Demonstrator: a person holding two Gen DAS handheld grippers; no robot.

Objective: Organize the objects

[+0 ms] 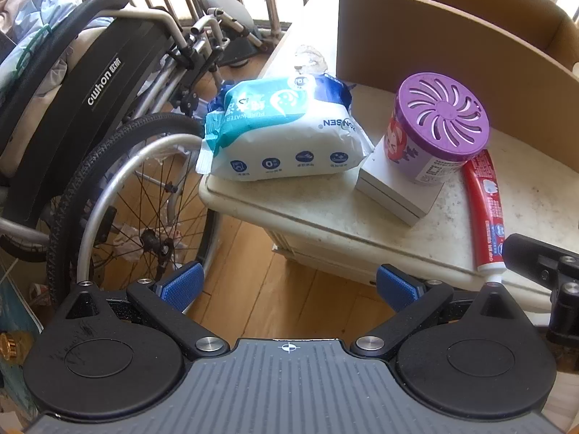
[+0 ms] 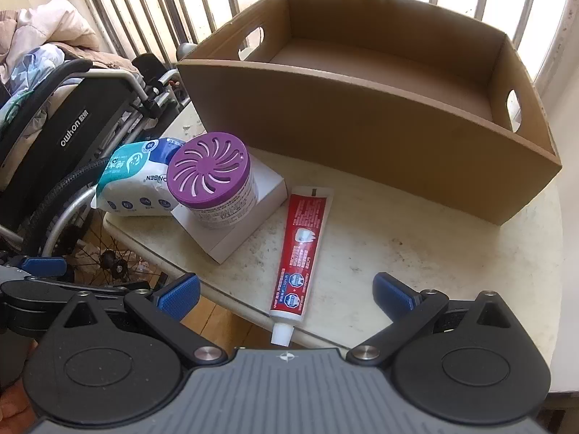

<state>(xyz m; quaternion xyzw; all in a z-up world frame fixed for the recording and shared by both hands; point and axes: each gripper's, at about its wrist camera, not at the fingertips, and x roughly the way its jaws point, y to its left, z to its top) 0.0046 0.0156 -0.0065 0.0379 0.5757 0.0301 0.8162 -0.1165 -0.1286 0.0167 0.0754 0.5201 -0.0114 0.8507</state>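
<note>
both grippers tilt steeply downward, near the front edge of the table (image 2: 434, 253). the left gripper (image 1: 289, 285) hangs off that edge, its blue pads (image 1: 182, 285) spread wide and bare. the right gripper (image 2: 286, 294) hovers over the table's front edge, jaws equally wide, gripping nothing.

A lived-in home, by a barred window (image 2: 152, 18). A folded wheelchair (image 1: 90, 115) stands on wood flooring (image 1: 253, 253) beside a worn bench (image 2: 416, 253) bearing toiletries: wipes (image 1: 282, 133), toothpaste (image 2: 302, 249), an air freshener (image 2: 213, 184). Bedding (image 2: 47, 36) is heaped behind.
</note>
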